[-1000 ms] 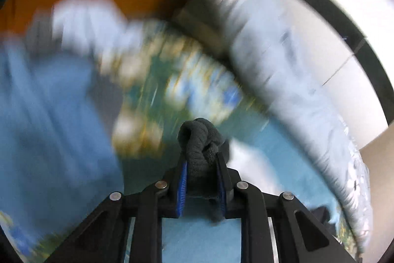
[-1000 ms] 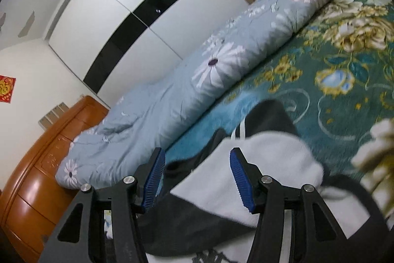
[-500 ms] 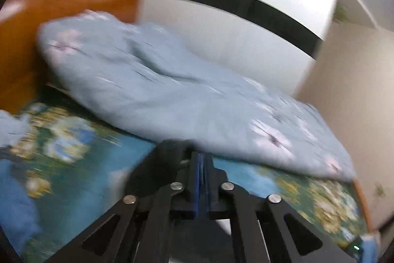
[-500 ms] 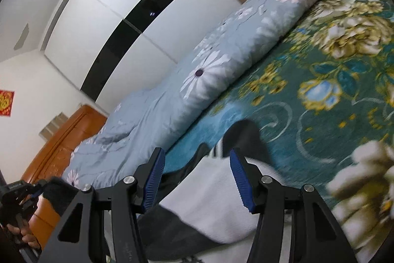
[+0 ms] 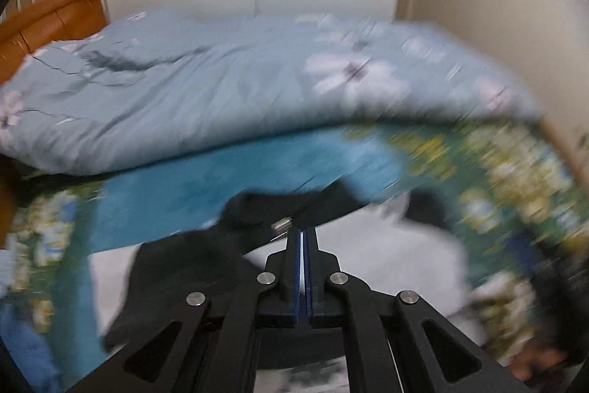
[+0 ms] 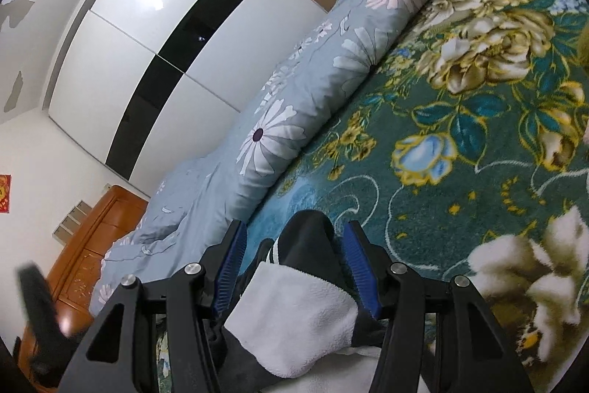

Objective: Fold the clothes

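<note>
1. One garment [image 6: 294,312] is all I can see being worked: a black and white fleece top, spread on the bed [image 6: 460,209] near the edge closest to me, towards the foot half of it.
2. My judgement is that the folding has barely got under way. The black sleeve [image 6: 307,242] lies loose and bunched, the white body shows no crisp crease, and no finished stack is in view.
3. My left tool [image 5: 302,238] has its blue pads pressed together. Nothing is visibly caught between them, though black cloth [image 5: 206,264] lies right under and beside the tips; the view is smeared.
4. My right tool [image 6: 294,267] stands spread about halfway, astride the sleeve. The pads sit on either side of the cloth without pressing on it, as far as I can tell.
5. Left to do, I think: flatten the top, bring the sleeves in, fold the body.
6. Textures: the white part is nubby fleece, the black part smoother with thin white stripes. The bed cover [image 6: 489,69] is plush green with big flowers. A puffy pale blue quilt [image 6: 294,105] with daisies is rolled along the far edge.
</note>
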A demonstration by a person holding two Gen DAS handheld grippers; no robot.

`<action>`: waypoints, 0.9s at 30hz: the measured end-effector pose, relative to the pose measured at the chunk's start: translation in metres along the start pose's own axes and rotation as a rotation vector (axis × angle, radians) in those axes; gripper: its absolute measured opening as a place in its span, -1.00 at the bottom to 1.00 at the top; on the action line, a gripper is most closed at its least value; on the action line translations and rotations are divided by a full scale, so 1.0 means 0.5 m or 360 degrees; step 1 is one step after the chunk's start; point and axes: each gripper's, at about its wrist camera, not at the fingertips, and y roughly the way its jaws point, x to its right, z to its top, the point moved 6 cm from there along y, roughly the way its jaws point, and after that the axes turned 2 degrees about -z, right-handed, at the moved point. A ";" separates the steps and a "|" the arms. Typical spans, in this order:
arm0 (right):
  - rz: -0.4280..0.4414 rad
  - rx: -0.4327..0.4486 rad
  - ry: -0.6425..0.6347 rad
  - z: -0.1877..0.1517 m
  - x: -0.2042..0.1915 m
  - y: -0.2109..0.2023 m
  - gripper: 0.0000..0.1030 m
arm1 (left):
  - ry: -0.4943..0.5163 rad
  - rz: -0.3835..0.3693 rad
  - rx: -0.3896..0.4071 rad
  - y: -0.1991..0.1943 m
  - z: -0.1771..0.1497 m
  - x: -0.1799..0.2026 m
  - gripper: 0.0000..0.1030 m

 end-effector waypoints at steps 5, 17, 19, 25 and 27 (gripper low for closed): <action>0.0014 -0.0055 -0.0004 -0.011 -0.002 0.017 0.10 | 0.0067 0.0154 -0.0129 0.086 -0.068 -0.042 0.14; 0.0019 -0.0110 0.0007 -0.028 -0.003 0.033 0.10 | 0.0207 0.0344 -0.0176 0.180 -0.125 -0.051 -0.30; 0.0024 -0.0114 0.0014 -0.029 -0.002 0.033 0.10 | 0.0186 0.0366 -0.0148 0.170 -0.118 -0.062 -0.56; 0.0042 -0.0115 0.0058 -0.025 0.008 0.030 0.10 | -0.0052 0.0258 0.0212 0.016 -0.027 -0.090 -0.59; 0.0046 -0.0110 0.0074 -0.023 0.012 0.028 0.10 | -0.0136 0.0122 0.0365 -0.059 0.016 -0.083 -0.59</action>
